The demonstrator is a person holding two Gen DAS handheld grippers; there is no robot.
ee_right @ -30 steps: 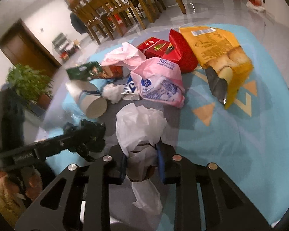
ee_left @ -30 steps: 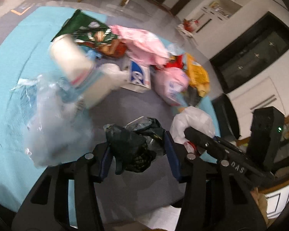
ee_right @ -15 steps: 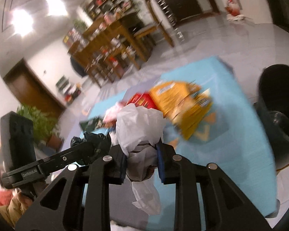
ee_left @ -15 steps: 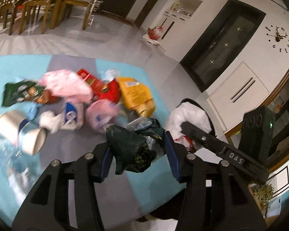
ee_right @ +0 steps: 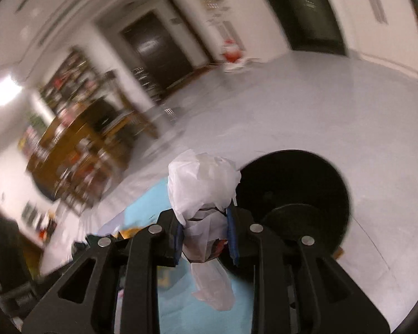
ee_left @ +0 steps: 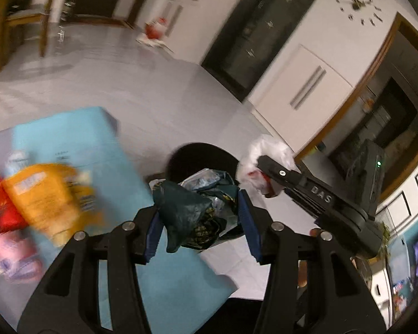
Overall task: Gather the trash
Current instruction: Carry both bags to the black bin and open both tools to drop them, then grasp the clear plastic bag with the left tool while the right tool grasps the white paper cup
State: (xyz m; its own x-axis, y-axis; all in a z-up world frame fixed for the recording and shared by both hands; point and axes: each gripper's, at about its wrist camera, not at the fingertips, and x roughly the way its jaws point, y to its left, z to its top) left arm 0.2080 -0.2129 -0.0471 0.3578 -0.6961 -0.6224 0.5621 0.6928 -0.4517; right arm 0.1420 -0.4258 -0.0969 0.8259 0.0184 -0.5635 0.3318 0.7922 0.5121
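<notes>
At lower centre a dark crumpled wrapper (ee_left: 189, 214) is clamped by the left gripper (ee_left: 199, 220); "DAS" is read on the right gripper (ee_right: 206, 236), clamped on a white plastic bag (ee_right: 202, 186); the black bin (ee_right: 306, 183) is partly hidden

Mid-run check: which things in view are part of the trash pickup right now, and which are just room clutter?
In play:
- left gripper, shut on dark crumpled wrapper
- right gripper, shut on white plastic bag
- black bin
- orange snack bag on the blue mat

Just lying about:
- wall clock
- wooden dining table
</notes>
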